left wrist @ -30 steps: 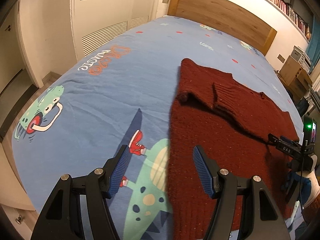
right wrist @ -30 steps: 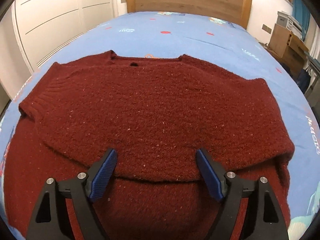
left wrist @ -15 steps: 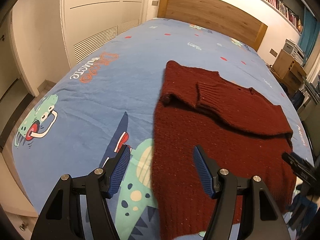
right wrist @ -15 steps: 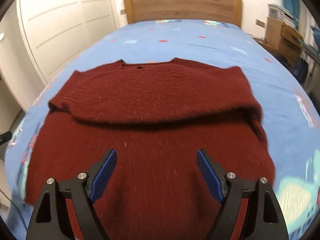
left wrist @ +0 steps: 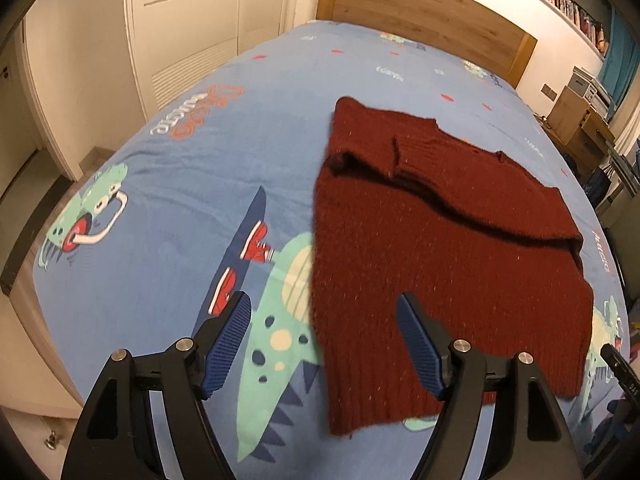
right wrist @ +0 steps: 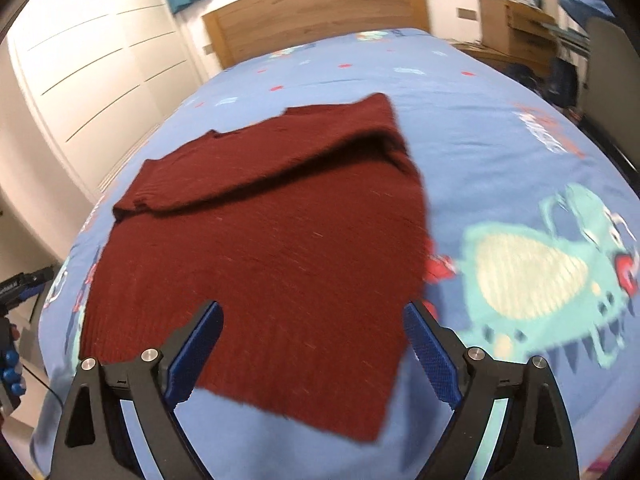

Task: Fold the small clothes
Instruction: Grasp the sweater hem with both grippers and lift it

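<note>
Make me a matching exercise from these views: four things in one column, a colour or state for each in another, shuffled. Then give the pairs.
Things:
1. knitted sweater
2. wooden headboard
3. left gripper
4. cartoon dinosaur bedsheet

States:
A. blue
B. jaws open, holding nothing
C. dark red, sleeves folded across the body
D. light brown

Pairs: 1-C, 2-D, 3-B, 4-A

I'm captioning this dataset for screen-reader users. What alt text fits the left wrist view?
A dark red knit sweater lies on a blue cartoon-dinosaur bedsheet, its sleeves folded across the chest. The open left gripper hovers over the sweater's near left edge, holding nothing; a wooden headboard stands beyond.
</note>
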The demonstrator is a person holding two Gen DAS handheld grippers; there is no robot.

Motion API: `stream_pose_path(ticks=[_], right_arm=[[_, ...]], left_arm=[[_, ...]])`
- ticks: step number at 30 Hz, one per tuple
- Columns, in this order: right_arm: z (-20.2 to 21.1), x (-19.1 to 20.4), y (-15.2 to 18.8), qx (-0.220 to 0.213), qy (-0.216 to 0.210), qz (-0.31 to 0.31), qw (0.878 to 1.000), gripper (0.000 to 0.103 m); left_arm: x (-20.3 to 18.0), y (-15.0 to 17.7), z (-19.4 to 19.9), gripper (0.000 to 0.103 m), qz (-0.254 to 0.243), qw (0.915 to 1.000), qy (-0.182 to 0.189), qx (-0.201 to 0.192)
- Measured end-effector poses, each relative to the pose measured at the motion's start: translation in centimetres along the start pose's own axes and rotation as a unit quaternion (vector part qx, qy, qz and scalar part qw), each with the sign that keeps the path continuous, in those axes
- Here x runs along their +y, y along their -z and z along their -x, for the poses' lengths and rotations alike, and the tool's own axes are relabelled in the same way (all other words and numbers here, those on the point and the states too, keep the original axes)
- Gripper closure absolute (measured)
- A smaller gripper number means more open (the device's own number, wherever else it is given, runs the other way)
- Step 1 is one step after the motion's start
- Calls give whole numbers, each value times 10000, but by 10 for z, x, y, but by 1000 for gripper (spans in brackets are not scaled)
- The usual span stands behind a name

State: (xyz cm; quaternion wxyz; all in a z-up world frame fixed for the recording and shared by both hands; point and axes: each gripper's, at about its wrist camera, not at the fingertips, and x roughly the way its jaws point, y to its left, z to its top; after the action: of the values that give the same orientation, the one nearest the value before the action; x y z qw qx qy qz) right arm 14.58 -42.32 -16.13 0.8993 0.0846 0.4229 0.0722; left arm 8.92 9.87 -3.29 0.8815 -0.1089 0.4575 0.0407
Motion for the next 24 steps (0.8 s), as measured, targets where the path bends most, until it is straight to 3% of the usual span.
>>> stream_pose_path(ticks=[7,16,24], right_arm=[[-6,-39,18,508,139,-608,9968,11],[-38,-48,28,1087,-253,-857,9901,13],[-53,-47,25,1251,-413,-822,9879,17]], left_arm=[[4,10,-32,33,164,9982,126,561],[19,28,-72,34,680,9878,696,1216],[18,28,-82,54,873,9759,1422,1409]])
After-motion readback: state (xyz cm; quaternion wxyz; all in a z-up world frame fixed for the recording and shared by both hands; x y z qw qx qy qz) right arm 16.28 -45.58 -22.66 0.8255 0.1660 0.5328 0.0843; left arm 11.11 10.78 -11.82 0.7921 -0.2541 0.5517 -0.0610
